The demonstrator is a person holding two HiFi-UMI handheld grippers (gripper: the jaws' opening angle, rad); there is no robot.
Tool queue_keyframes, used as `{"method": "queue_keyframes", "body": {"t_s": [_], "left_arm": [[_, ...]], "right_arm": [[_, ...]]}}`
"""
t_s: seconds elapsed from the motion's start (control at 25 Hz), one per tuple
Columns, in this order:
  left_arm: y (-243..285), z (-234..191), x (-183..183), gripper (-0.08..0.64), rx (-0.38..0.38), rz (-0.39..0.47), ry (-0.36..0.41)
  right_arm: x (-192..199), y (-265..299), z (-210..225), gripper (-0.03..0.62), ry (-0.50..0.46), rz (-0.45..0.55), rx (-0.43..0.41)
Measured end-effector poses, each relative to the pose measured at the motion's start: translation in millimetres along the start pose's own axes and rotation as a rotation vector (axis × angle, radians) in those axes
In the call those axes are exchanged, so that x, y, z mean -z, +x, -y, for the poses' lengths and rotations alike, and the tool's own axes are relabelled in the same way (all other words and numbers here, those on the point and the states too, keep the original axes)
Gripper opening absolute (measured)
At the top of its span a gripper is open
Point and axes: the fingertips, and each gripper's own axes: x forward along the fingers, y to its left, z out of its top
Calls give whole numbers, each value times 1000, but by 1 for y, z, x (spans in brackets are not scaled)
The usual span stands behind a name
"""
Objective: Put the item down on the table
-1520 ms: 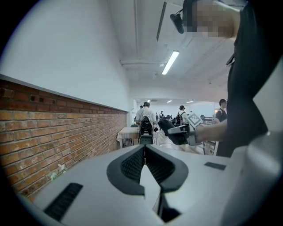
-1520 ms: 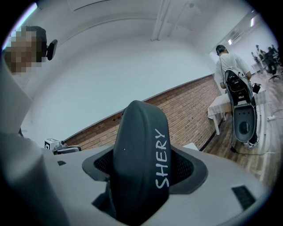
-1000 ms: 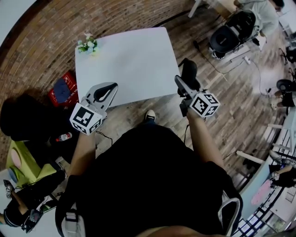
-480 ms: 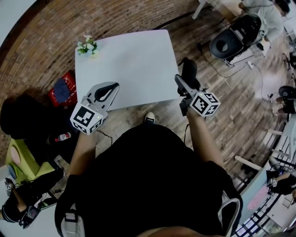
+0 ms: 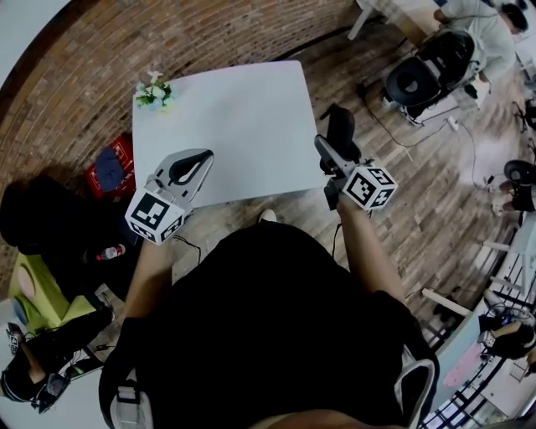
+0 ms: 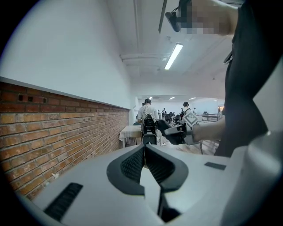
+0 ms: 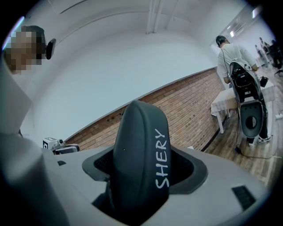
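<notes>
My right gripper (image 5: 336,144) is shut on a dark hard case (image 5: 341,127) that stands upright between the jaws, held just off the right edge of the white table (image 5: 226,113). The right gripper view shows the case (image 7: 140,150) with "SHERY" lettered on its edge, filling the gap of that gripper (image 7: 142,178). My left gripper (image 5: 198,159) hovers over the table's near left edge. In its own view the left gripper (image 6: 144,149) has its jaws closed together with nothing between them.
A small bunch of flowers (image 5: 154,85) stands on the table's far left corner. A red crate (image 5: 110,165) and a black bag (image 5: 38,211) lie on the floor at left. A black office chair (image 5: 423,74) and a seated person (image 5: 473,25) are at the far right. Brick wall runs behind.
The head view has drifted slightly, so the table sits a little higher in the picture. Both grippers keep their places, and the case stays held.
</notes>
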Motion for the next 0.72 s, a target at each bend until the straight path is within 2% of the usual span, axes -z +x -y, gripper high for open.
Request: {"method": "queue_keyframes", "body": {"t_s": [0.72], "left_arm": [[49,8,-10,14,-39,-7,12]], "right_arm": [[-27,11,41,353,7,-5,-65]]}}
